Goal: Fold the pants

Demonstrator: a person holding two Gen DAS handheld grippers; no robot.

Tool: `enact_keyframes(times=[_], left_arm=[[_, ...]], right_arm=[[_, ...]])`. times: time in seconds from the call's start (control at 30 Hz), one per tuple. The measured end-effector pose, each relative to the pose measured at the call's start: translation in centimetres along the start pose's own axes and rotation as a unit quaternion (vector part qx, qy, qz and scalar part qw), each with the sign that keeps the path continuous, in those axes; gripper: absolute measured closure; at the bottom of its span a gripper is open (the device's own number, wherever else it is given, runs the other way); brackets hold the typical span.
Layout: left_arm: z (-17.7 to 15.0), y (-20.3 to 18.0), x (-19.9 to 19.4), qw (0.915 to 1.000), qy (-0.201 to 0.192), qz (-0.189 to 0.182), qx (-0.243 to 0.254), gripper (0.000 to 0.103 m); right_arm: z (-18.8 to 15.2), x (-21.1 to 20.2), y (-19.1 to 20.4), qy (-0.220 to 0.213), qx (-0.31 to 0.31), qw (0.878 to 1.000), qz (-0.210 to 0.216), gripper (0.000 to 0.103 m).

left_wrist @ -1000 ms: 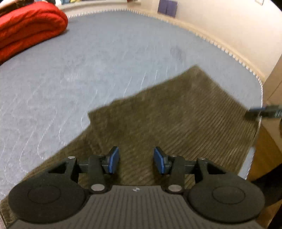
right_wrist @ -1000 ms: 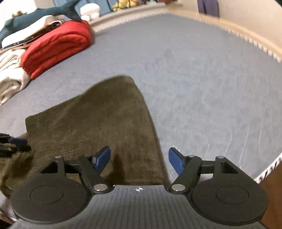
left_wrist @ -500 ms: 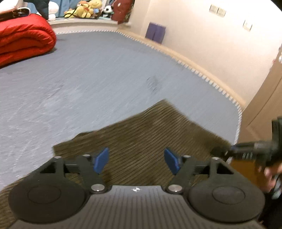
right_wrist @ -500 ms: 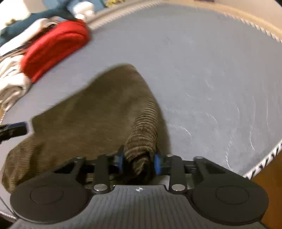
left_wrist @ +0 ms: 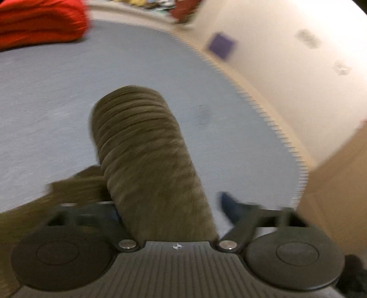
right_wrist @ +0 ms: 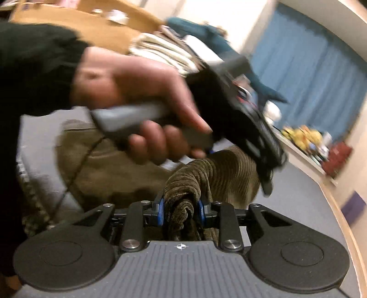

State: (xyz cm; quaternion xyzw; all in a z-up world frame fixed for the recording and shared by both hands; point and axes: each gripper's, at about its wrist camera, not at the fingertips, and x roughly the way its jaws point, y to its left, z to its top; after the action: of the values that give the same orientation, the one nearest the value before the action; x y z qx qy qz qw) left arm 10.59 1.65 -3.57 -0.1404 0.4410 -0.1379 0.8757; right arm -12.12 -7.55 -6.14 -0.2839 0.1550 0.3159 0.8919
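**Both grippers at the corduroy pants on the bed**

The olive-brown corduroy pants (left_wrist: 146,160) lay on the grey-blue quilted bed cover (left_wrist: 57,103), near the rounded edge of that cover with its pale stitched border. One part of the pants rose from the cover as a thick ribbed roll, and the rest lay flat on the cover beside it.

The left gripper (left_wrist: 169,206) had this roll of the pants between its fingers. Its jaws were closing, but the blue pad on the right side (left_wrist: 229,206) stood apart from the fabric, with bare bed cover visible in the gap. The other pad was hidden behind the roll, so I cannot tell if it touched the fabric.

The right gripper (right_wrist: 181,209) was closed firmly on a bunched, twisted fold of the pants (right_wrist: 185,190), and its blue pads (right_wrist: 161,211) pressed the fold from both sides.

In the right wrist view, a person's left hand (right_wrist: 137,98) in a black sleeve (right_wrist: 34,68) held the grey handle of the left gripper above the pants.

A folded red blanket (left_wrist: 41,20) lay on the far part of the bed cover, well apart from the pants. The picture was blurred.
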Motion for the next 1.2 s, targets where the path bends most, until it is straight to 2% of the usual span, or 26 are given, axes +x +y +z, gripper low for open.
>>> enact_keyframes(times=[0.03,0.07,0.1,0.17,0.23,0.3,0.37,0.43,0.47,0.53,0.6,0.63,0.7,0.77,0.83,0.87,0.93,0.97,1.13,1.17,1.2], left_arm=[[-0.2,1.0,0.0,0.9998,0.006,0.018,-0.004,0.062],[-0.5,2.0,-0.3,0.9997,0.008,0.021,-0.007,0.072],[-0.6,2.9,-0.6,0.9998,0.006,0.019,-0.008,0.076],[-1.1,4.6,-1.9,0.9999,-0.001,0.016,-0.007,0.079],[-1.5,6.3,-3.6,0.9997,-0.012,0.014,-0.013,0.080],[-1.7,8.6,-5.6,0.9993,-0.020,0.019,-0.025,0.080],[-2.3,11.0,-7.7,0.9985,-0.027,0.031,-0.037,0.080],[-2.9,13.3,-9.5,0.9974,-0.028,0.046,-0.049,0.080],[-3.3,14.5,-10.5,0.9965,-0.028,0.055,-0.056,0.080],[-4.2,16.7,-12.0,0.9941,-0.030,0.076,-0.072,0.079],[-4.9,19.1,-13.6,0.9896,-0.035,0.101,-0.097,0.078],[-5.3,20.4,-14.2,0.9859,-0.038,0.115,-0.116,0.074],[-6.0,22.4,-14.9,0.9784,-0.037,0.140,-0.148,0.055],[-6.5,23.9,-14.7,0.9738,-0.024,0.154,-0.166,0.030],[-6.4,24.8,-14.3,0.9715,-0.013,0.164,-0.171,0.013],[-6.6,25.2,-14.4,0.9698,-0.008,0.174,-0.170,0.008],[-7.0,25.7,-14.4,0.9663,-0.004,0.183,-0.181,0.004],[-7.3,26.0,-14.2,0.9655,-0.001,0.175,-0.193,0.002],[-9.7,28.6,-10.9,0.9573,0.032,0.092,-0.272,0.002],[-9.9,28.9,-10.3,0.9554,0.033,0.076,-0.284,0.003],[-9.9,28.9,-10.0,0.9567,0.029,0.073,-0.280,0.004]], right_arm=[[0.2,0.2,0.6,-0.003,-0.003,1.000,0.012,0.074],[0.4,0.4,0.9,-0.004,-0.005,1.000,0.021,0.074],[0.6,0.6,1.2,-0.004,-0.004,1.000,0.030,0.074],[1.1,1.4,0.9,0.000,0.016,0.997,0.069,0.070],[1.9,1.8,-0.4,-0.013,0.057,0.990,0.131,0.063],[2.9,1.7,-2.4,-0.043,0.114,0.973,0.197,0.058],[4.0,1.0,-4.7,-0.075,0.161,0.955,0.239,0.047],[4.6,2.0,-6.5,-0.094,0.201,0.944,0.243,0.035],[4.6,2.8,-7.3,-0.091,0.218,0.942,0.240,0.033],[4.4,4.8,-8.5,-0.063,0.251,0.941,0.217,0.032],[3.7,7.6,-9.1,-0.013,0.280,0.941,0.189,0.031],[3.3,8.5,-9.0,0.010,0.293,0.939,0.181,0.029],[2.6,11.3,-9.0,0.065,0.323,0.929,0.168,0.028],[2.1,14.1,-8.1,0.104,0.356,0.911,0.180,0.023],[1.7,15.8,-7.6,0.134,0.388,0.890,0.198,0.020],[1.5,16.5,-7.4,0.144,0.400,0.882,0.203,0.019],[1.3,17.9,-6.7,0.165,0.421,0.866,0.211,0.017],[1.2,18.4,-6.7,0.175,0.432,0.859,0.214,0.016],[-0.2,22.1,-6.6,0.220,0.492,0.809,0.235,0.015],[-0.4,22.6,-6.5,0.225,0.499,0.802,0.241,0.019],[-0.5,23.0,-6.4,0.226,0.501,0.799,0.242,0.024]])
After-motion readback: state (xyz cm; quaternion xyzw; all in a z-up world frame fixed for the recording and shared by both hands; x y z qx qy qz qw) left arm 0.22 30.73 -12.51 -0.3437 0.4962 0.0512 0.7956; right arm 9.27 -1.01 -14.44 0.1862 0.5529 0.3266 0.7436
